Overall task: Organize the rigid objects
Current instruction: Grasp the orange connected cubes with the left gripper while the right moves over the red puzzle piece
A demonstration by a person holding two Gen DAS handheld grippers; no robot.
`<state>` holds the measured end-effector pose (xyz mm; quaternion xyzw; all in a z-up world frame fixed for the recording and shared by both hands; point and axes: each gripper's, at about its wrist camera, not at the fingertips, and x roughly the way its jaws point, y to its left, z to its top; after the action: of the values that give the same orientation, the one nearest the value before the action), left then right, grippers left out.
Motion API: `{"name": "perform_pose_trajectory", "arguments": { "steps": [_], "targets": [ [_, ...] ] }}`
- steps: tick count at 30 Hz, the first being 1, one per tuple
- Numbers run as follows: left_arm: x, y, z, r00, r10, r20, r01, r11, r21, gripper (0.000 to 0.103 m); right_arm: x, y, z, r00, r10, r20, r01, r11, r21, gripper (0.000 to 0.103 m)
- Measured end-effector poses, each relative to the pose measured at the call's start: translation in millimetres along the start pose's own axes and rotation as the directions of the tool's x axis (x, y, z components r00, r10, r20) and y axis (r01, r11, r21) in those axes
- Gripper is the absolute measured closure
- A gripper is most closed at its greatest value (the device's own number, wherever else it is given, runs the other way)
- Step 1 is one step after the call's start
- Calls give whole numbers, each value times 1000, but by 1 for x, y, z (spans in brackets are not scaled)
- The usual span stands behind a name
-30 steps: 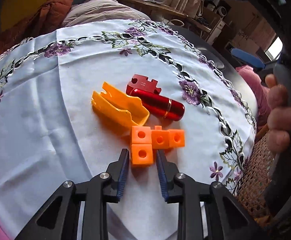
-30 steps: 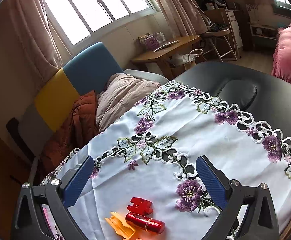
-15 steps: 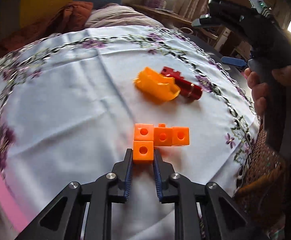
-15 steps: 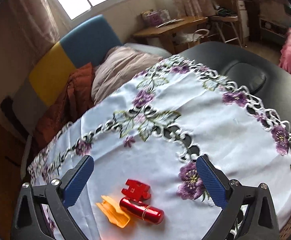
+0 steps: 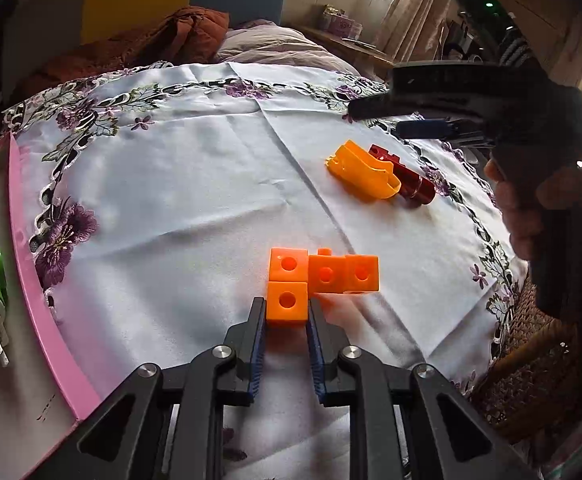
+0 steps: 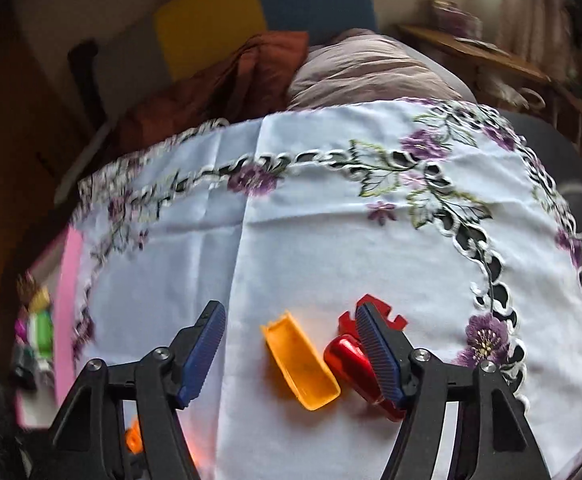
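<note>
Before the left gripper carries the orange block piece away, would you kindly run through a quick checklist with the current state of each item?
1. Left gripper jaws closed on the nearest cube of the orange block piece: ok.
2. Whole piece lifted off the tablecloth: cannot tell.
3. Joints between the cubes holding: ok, all appear connected.
4. Right gripper open and apart from the left one's load: ok.
5. Orange scoop-shaped part and red cylinder away from the left gripper's path: ok; they lie farther back on the cloth.
6. Pink tray at the left has room: cannot tell.
</note>
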<state>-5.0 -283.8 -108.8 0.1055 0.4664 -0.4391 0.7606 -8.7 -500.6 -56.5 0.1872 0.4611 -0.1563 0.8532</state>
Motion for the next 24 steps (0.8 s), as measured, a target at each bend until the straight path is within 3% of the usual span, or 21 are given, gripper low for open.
{"name": "perform_pose_trajectory", "arguments": {
  "steps": [5,6,7,8,10,12,13,15,18,21,24],
  "targets": [
    [-1,3,-2,1000,-11,6,11,1000,-11,84,9,1,-2,999,-28,-28,27,999,-22,35],
    [-2,4,-2,1000,-11,7,12,1000,-11,84,10,-3,-1,999,6,-38,-6,1000,-2,39],
    [-2,3,-3,1000,-11,8,11,1000,-10,84,12,-6,-1,993,100,-60,-98,995,33,43],
    [-2,3,-2,1000,-10,10,10,1000,-10,84,18,-8,-3,968,224,-110,-217,973,78,45],
    [-2,3,-3,1000,-12,11,12,1000,-14,84,20,-3,-4,963,235,-133,-227,971,68,45],
    [-2,4,-3,1000,-14,13,15,1000,-19,84,14,-9,-2,954,283,-94,-274,956,101,45],
    [-2,4,-3,1000,-15,13,15,1000,-21,84,9,-15,-1,962,266,-63,-257,959,120,45],
    [-2,4,-4,1000,-14,15,14,1000,-24,84,1,-36,1,988,157,-2,-154,969,191,45],
    [-3,4,-4,1000,-13,16,14,1000,-24,84,-1,-68,-3,1000,5,-9,-2,946,326,49],
    [-3,5,-4,1000,-16,16,17,999,-30,84,4,-82,-4,999,-27,-40,40,922,386,53],
    [-3,5,-5,1000,-17,16,18,999,-34,84,6,-80,-3,998,-36,-44,49,926,375,53]
  ]
}}
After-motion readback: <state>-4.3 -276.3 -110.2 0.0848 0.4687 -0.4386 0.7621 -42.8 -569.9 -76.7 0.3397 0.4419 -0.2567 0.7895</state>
